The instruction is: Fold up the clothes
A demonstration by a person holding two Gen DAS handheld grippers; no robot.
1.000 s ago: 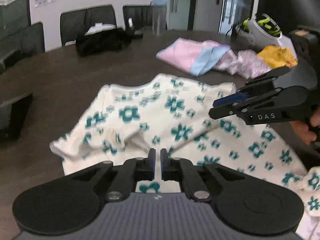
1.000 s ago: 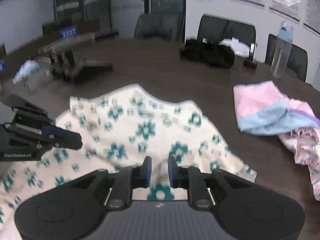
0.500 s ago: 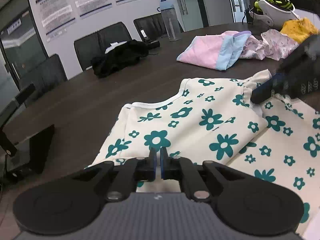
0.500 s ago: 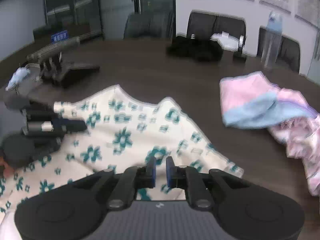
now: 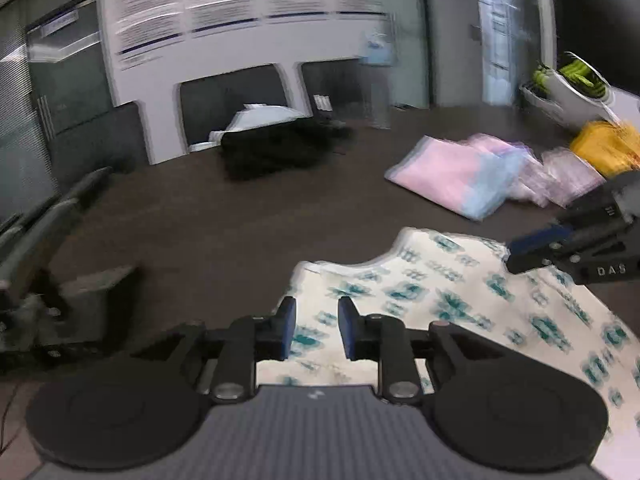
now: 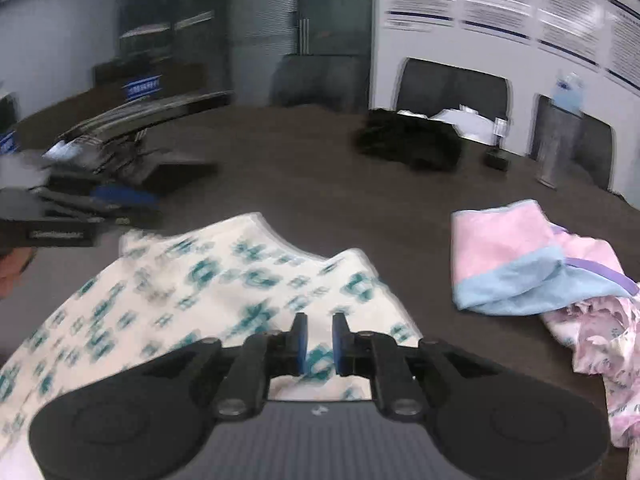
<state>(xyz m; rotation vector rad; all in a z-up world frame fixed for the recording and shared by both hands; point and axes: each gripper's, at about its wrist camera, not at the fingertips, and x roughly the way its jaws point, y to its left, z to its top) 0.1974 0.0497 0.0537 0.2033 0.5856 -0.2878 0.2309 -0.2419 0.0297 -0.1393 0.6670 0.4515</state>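
Observation:
A cream garment with teal flowers [image 5: 460,300] lies spread on the dark table [image 5: 220,232]. My left gripper [image 5: 317,320] hovers over its left edge. Its jaws are opening, and the cloth lies below the gap with neither pad pressing on it. My right gripper [image 6: 320,336] stands with a narrow gap, shut on the garment [image 6: 180,280] near its right edge. In the left wrist view the right gripper [image 5: 514,252] meets the cloth's far right corner. The left gripper [image 6: 132,200] appears blurred at the left of the right wrist view.
A folded pink and blue cloth [image 6: 504,256] and a pink patterned garment [image 6: 600,340] lie to the right, with a yellow one [image 5: 600,148] beyond. A black garment [image 5: 280,148] and a bottle [image 6: 560,132] sit at the far side. A black stand [image 5: 80,300] occupies the left.
The left jaws, shut on the garment's edge before, have parted and let it go. The garment went from lifted and rumpled to lying flat. The right jaws narrowed slightly.

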